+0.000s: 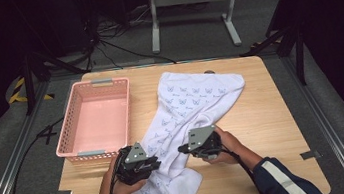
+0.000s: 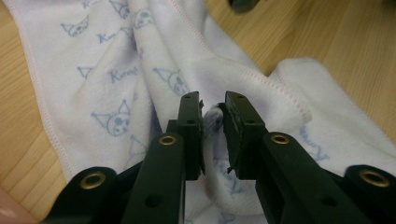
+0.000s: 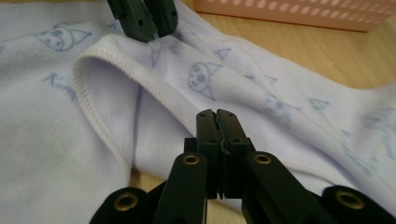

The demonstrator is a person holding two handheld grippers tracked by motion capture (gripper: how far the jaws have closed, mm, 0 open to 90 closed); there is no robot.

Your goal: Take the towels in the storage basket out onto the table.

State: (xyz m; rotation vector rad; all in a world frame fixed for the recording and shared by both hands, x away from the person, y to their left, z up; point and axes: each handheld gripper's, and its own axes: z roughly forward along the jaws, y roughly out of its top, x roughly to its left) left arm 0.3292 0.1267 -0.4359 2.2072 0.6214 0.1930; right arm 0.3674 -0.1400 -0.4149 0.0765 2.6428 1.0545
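Even overhead light brightens the pale wooden table while the far floor and room sink into darkness. In both gripper views the near black jaws blur, and the white printed towel looks soft, without glare.

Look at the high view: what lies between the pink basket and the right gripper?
The white towel lies between the pink basket and the right gripper, with the left gripper on it, seen in the high view.

One towel, one basket, two grippers on the table.

A single white towel with blue cartoon-cat prints runs from 12 o'clock down to 6; one pink plastic basket sits at 9 o'clock. Two hand-held grippers: the left gripper at 7 o'clock, the right gripper at 5. One wooden table and two forearms in dark striped sleeves.
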